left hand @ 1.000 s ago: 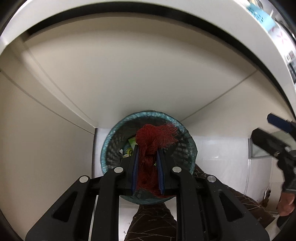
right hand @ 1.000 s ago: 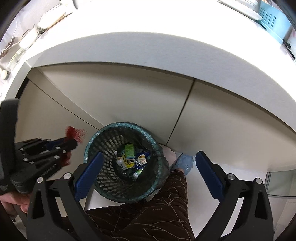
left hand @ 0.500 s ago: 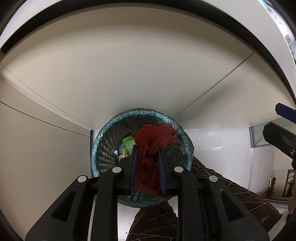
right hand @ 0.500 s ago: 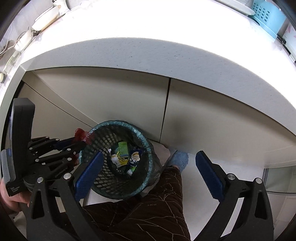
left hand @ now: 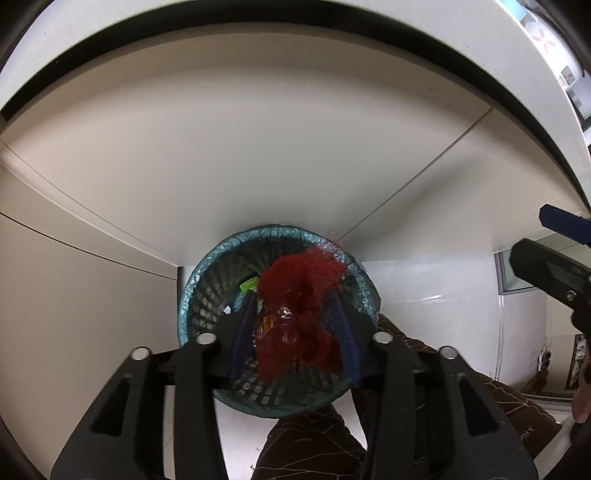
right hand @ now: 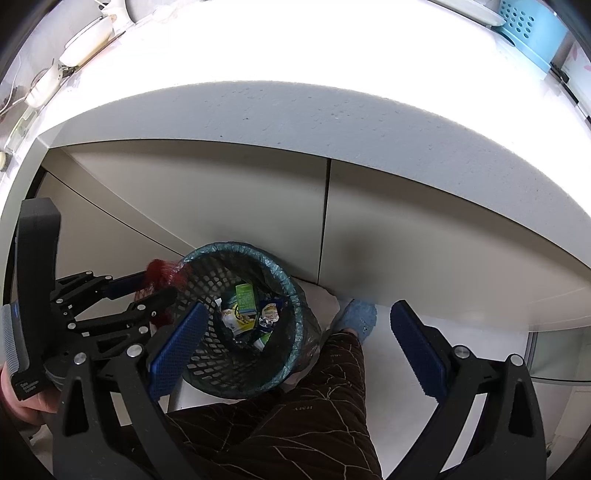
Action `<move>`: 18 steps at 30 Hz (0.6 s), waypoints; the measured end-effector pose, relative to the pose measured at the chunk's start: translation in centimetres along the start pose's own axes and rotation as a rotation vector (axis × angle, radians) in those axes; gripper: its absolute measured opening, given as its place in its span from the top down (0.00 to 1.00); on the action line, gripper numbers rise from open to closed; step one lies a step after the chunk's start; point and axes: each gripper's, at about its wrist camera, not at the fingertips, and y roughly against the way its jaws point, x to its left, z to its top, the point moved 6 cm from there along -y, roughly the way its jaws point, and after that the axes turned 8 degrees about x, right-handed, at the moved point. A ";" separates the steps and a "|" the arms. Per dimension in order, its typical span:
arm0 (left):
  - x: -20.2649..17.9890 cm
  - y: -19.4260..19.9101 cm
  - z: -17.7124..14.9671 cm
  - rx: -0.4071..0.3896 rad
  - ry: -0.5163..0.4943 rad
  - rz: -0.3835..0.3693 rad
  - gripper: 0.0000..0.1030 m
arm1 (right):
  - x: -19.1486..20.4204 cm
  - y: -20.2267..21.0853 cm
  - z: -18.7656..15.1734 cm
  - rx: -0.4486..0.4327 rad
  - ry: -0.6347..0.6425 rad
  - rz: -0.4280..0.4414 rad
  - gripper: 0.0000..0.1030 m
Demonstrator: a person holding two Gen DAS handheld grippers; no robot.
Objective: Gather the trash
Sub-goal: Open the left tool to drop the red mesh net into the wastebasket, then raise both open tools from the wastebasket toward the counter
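Observation:
A dark mesh waste bin (left hand: 207, 280) with a teal liner stands on the floor against the cabinet. My left gripper (left hand: 293, 325) hangs right over its mouth, pointing down. Its jaws are opening, and a bunched red mesh net (left hand: 299, 280) sits loosely between the blue pads. In the right wrist view the left gripper (right hand: 159, 286) is at the bin's (right hand: 284, 280) left rim with the red net (right hand: 162, 271) sticking out. My right gripper (right hand: 297, 310) stands wide open above the bin with nothing between its fingers. Wrappers and a green carton (right hand: 245, 299) lie inside.
Beige cabinet doors (right hand: 240, 206) rise behind the bin under a white countertop (right hand: 295, 110). A person's leg in brown trousers (right hand: 314, 406) and a blue slipper (right hand: 356, 317) are beside the bin. A blue basket (right hand: 528, 29) sits on the counter's far right.
The left gripper moved right to over the bin's mouth, and its jaws have spread apart. The red net, first pinched tight, now bulges loose between them. The right gripper stayed put.

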 end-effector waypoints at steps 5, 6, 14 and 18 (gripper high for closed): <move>-0.2 0.9 -0.1 -0.012 -0.003 -0.008 0.36 | 0.0 -0.1 -0.1 0.002 -0.003 0.004 0.08; -0.2 1.0 -0.1 -0.015 -0.004 -0.008 0.33 | 0.0 -0.2 -0.2 0.001 -0.004 0.006 0.08; -0.3 2.1 -0.1 -0.033 -0.004 -0.017 0.19 | 0.0 -0.2 -0.3 -0.006 -0.005 -0.005 0.08; -0.2 3.4 -0.2 -0.054 0.001 -0.011 0.08 | -0.1 0.7 -0.3 -0.026 -0.001 -0.007 0.08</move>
